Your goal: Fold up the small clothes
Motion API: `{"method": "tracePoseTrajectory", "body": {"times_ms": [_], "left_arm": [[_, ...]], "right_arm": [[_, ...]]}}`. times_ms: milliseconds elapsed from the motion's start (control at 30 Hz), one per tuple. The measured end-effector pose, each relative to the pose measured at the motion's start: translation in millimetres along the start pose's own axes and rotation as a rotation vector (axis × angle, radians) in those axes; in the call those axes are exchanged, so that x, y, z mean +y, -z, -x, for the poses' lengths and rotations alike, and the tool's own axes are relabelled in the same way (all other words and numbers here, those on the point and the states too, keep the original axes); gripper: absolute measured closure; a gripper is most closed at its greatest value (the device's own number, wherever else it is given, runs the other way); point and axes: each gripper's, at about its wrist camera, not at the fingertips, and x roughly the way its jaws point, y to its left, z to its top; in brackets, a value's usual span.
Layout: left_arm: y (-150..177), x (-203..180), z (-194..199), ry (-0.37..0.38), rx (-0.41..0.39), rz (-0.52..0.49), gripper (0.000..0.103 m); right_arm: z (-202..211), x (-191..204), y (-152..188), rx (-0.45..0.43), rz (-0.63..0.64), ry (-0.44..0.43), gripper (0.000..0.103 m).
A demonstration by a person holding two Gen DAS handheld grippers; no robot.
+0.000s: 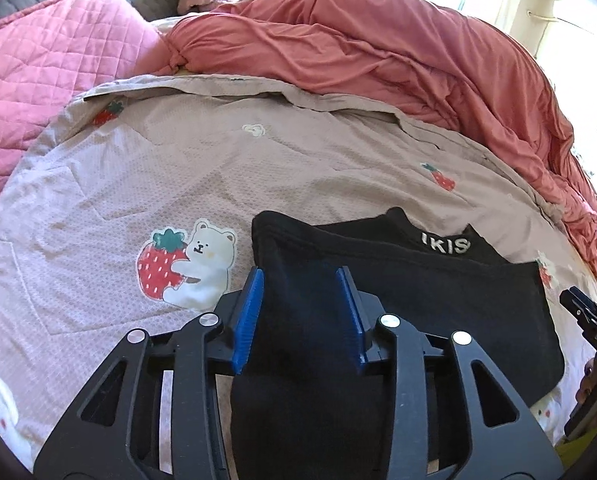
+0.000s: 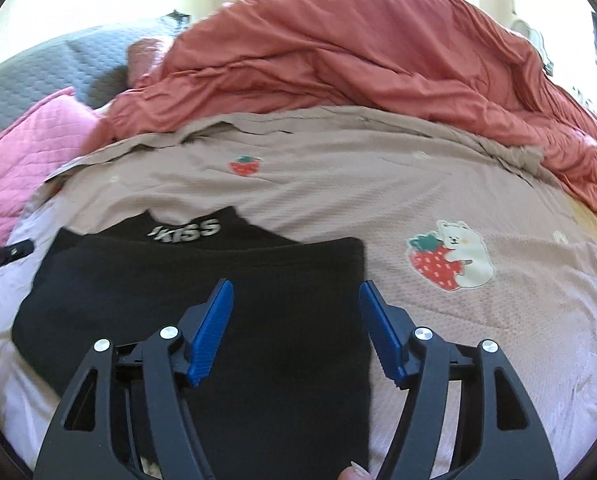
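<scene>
A: What was nearest the cameras?

B: The left gripper (image 1: 300, 304), its blue pads (image 1: 249, 320) parted with a clear gap, and black cloth lay below and between them without being pinched. The right gripper (image 2: 296, 312) stood spread wider, one pad over the cloth and the other over the cover beside it. Neither held anything.

A: And the garment?

B: The black garment (image 2: 202, 280) lay folded flat on the bed cover (image 1: 146, 168), its near part running under both grippers. A band with white lettering (image 2: 186, 229) stuck out at its far edge. In the left wrist view the other gripper's dark body showed at the right edge, just beside the garment.

A: What lay beyond it?

B: The pale cover carried a bear hugging a strawberry (image 1: 186, 264), beside the garment, and smaller strawberries farther off. Past the cover's far hem a rumpled coral duvet (image 2: 358, 60) was heaped across the bed. A pink quilted blanket (image 1: 46, 60) sat to the left, and a grey quilted headboard (image 2: 38, 76) rose behind it.
</scene>
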Motion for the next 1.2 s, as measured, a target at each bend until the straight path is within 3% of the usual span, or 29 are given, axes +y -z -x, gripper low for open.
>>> {"method": "tracePoseTrajectory", "body": {"times_ms": [300, 500, 600, 633, 667, 700, 767, 867, 1067, 1200], "left_arm": [[21.6, -17.6, 27.5, 0.003, -0.024, -0.059, 0.062], [46.2, -30.3, 26.0, 0.000, 0.011, -0.097, 0.058], [57.4, -34.4, 14.1, -0.022, 0.053, -0.117, 0.050], [61.9, -33.9, 6.4, -0.055, 0.083, -0.124, 0.050], [65.6, -31.5, -0.7, -0.085, 0.111, -0.125, 0.049], [68.7, -28.0, -5.8, -0.089, 0.129, -0.113, 0.047], [75.3, -18.4, -10.8, -0.074, 0.149, -0.078, 0.044], [81.2, -13.7, -11.6, -0.060, 0.147, -0.070, 0.043], [84.4, -11.2, -8.3, -0.055, 0.139, -0.061, 0.043], [78.4, -14.5, 2.1, -0.047, 0.123, -0.037, 0.044]], "right_arm": [[21.0, 29.7, 24.3, 0.002, 0.030, -0.047, 0.039], [24.4, 43.7, 35.6, 0.012, 0.051, -0.052, 0.039], [20.7, 45.4, 39.3, 0.029, 0.063, -0.037, 0.038], [17.0, 43.5, 41.3, 0.047, 0.064, -0.028, 0.038], [12.0, 40.2, 44.2, 0.075, 0.063, -0.010, 0.026], [8.3, 38.2, 46.3, 0.092, 0.062, 0.011, 0.021], [-4.7, 27.0, 56.0, 0.164, 0.050, 0.079, 0.021], [-15.5, 5.8, 70.4, 0.211, -0.044, 0.057, 0.023], [-12.0, 11.2, 74.0, 0.190, -0.028, 0.085, 0.023], [9.5, 16.8, 61.4, 0.101, -0.061, 0.044, 0.023]]}}
